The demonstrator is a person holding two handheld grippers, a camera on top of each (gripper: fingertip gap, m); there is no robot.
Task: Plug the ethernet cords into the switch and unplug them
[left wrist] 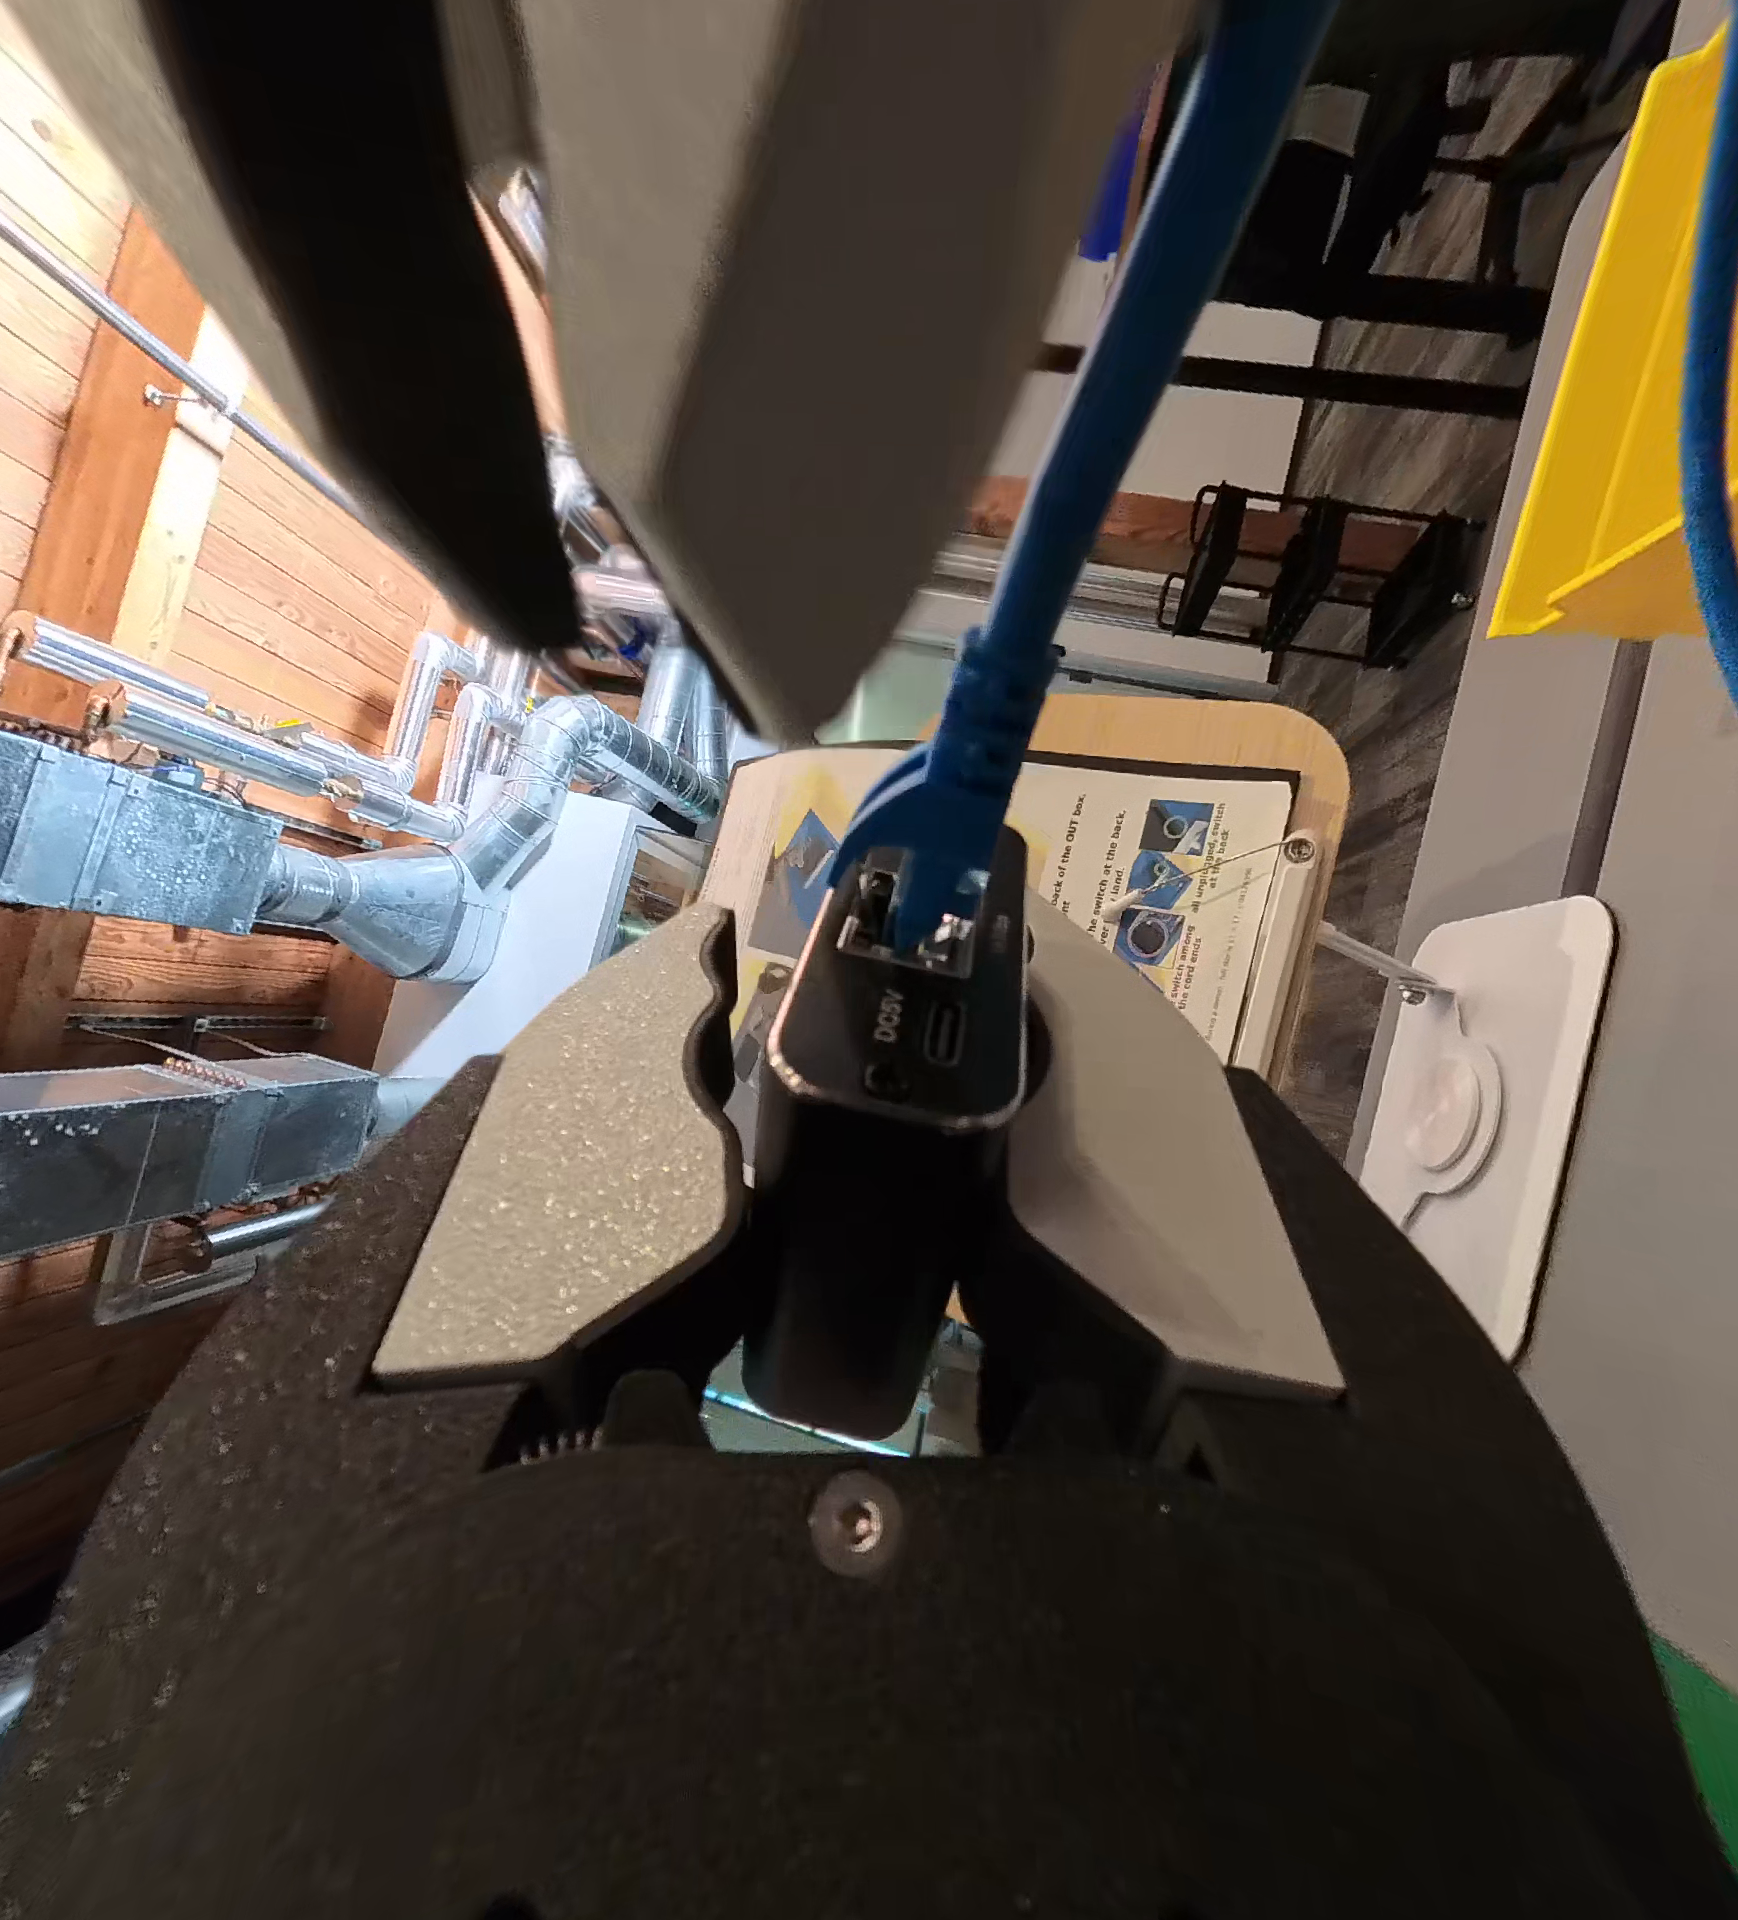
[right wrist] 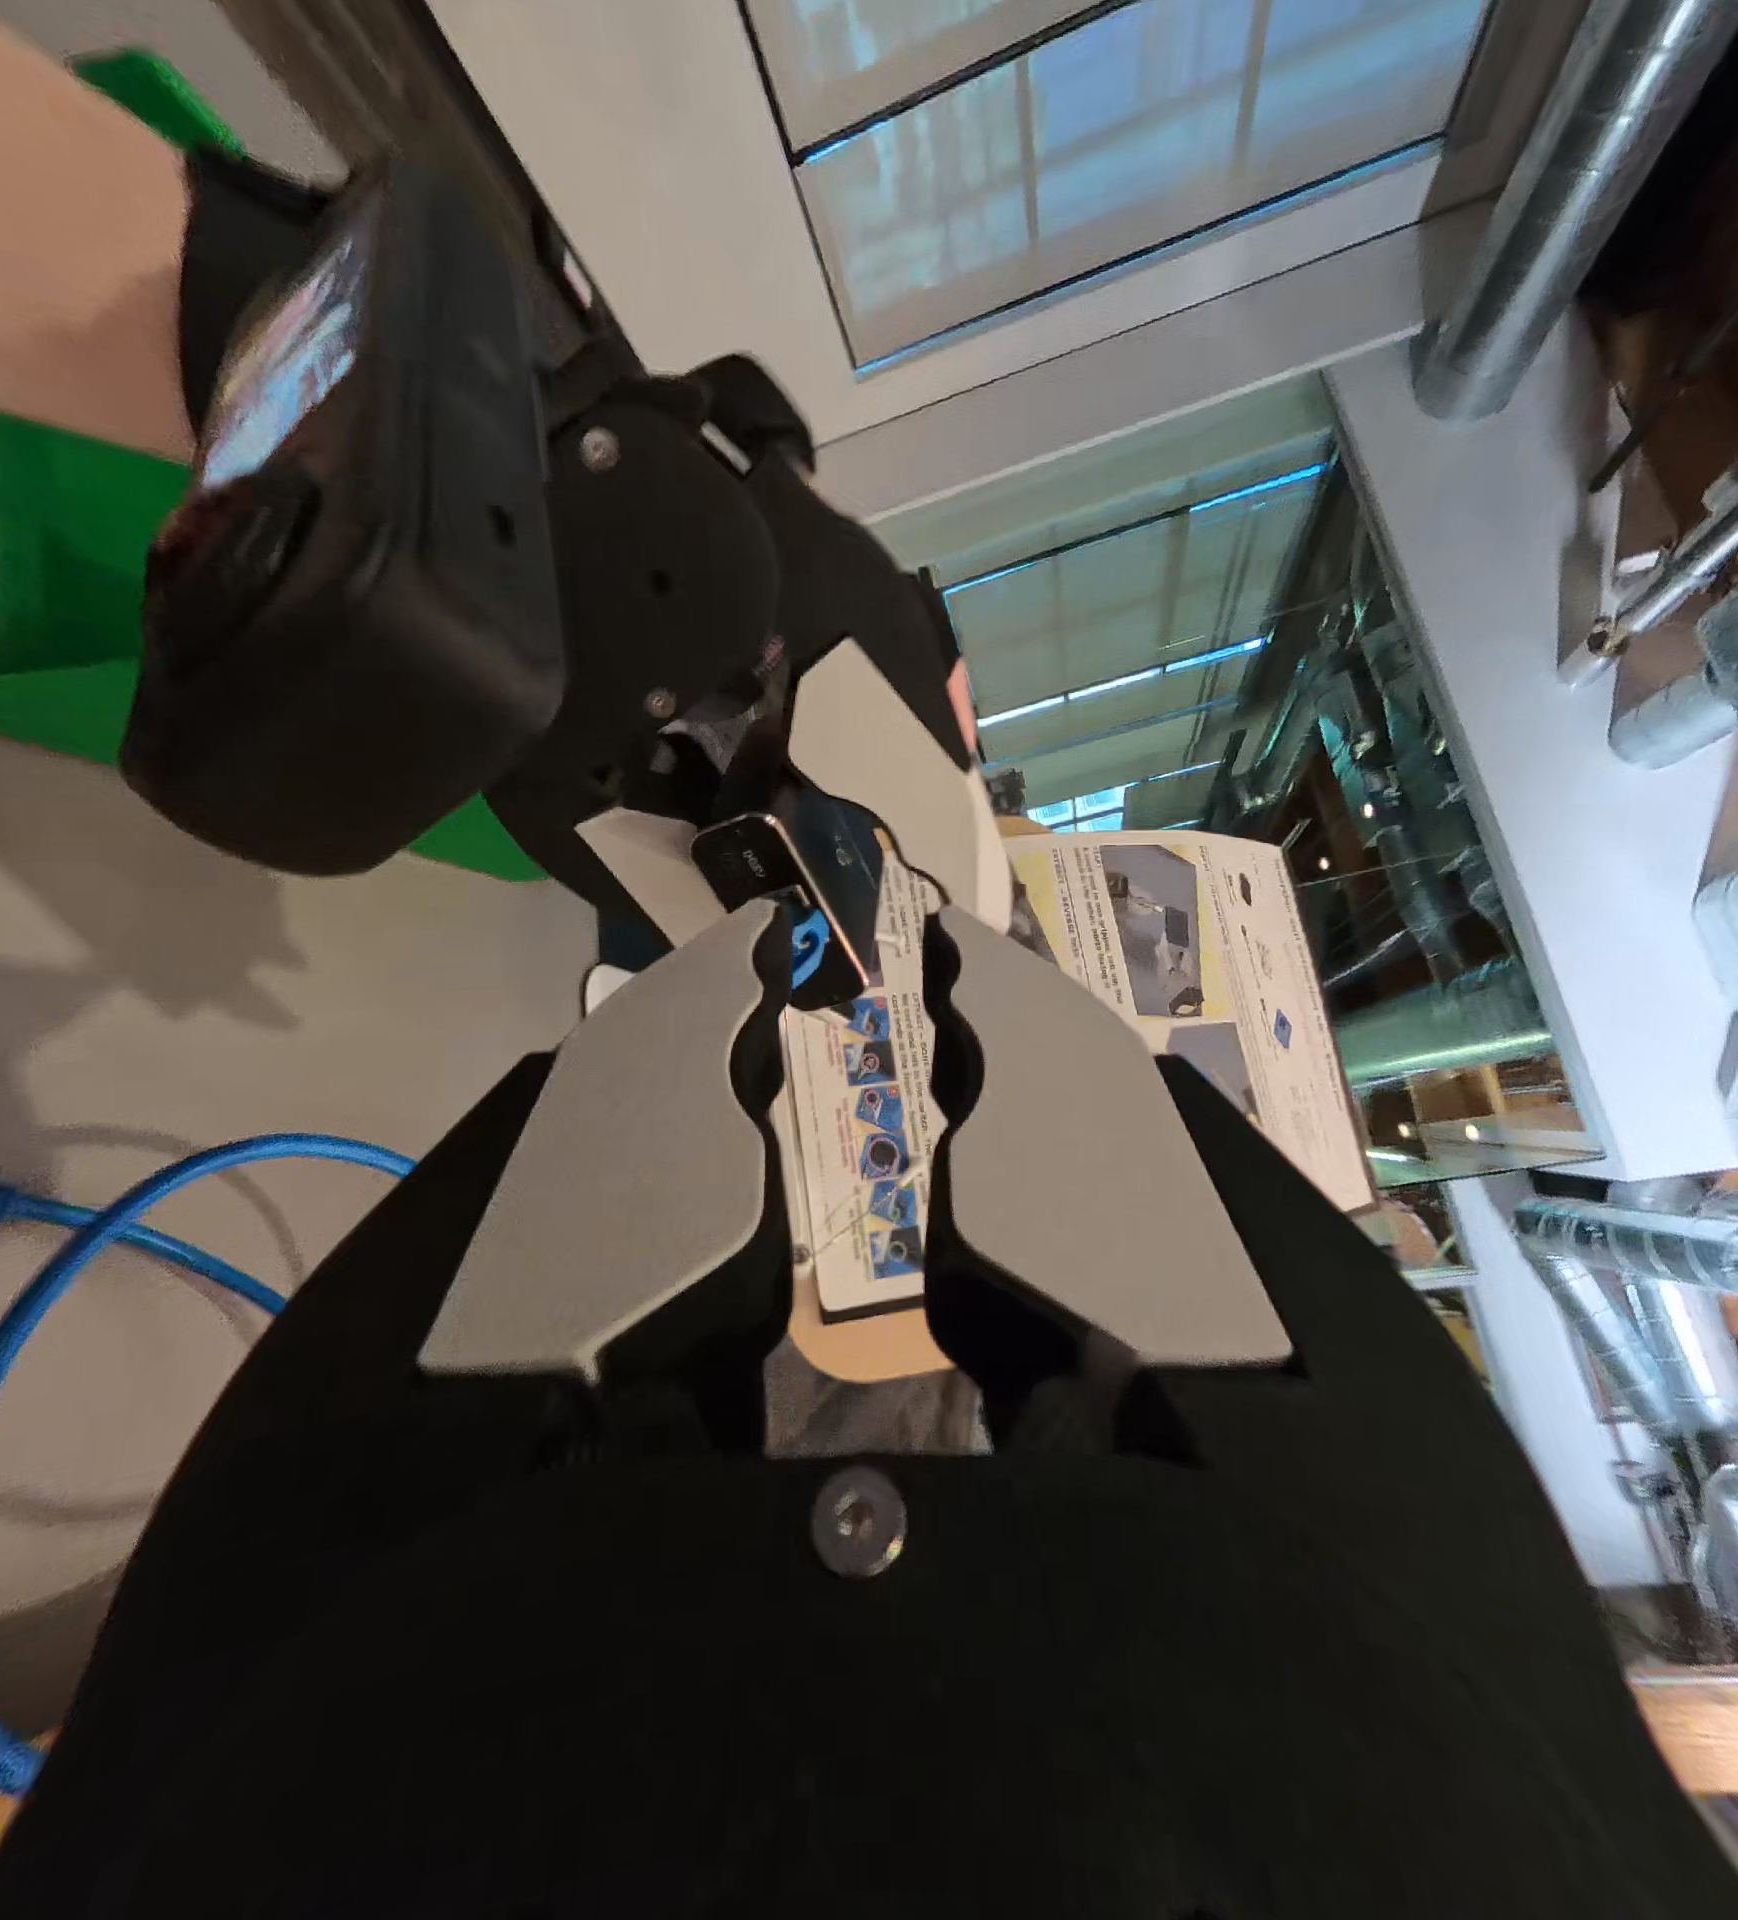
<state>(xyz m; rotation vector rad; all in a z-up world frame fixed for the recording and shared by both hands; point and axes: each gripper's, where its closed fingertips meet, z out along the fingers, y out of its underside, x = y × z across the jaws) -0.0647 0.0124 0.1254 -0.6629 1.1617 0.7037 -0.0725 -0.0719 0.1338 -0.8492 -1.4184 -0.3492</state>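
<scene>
My left gripper (left wrist: 880, 971) is shut on a small black switch (left wrist: 875, 1174) and holds it up with the port end facing away. A blue ethernet cord (left wrist: 1052, 499) runs down from above, and its plug (left wrist: 958, 821) sits in one of the end ports. The right gripper's grey fingers (left wrist: 761, 416) loom blurred just above the switch, left of the cord. In the right wrist view my right gripper (right wrist: 854, 914) is open, its tips at the switch (right wrist: 834, 883) and the blue plug (right wrist: 808, 951). The cord (right wrist: 65, 1247) loops at the left.
A yellow bin (left wrist: 1623, 416) hangs at the upper right and a green bin (right wrist: 34, 582) sits behind the left gripper. A printed sheet on a wooden board (left wrist: 1197, 894) lies beyond the switch. A grey wall with a white plate (left wrist: 1499, 1091) is at the right. There is about 8 cm between the tips of the two grippers.
</scene>
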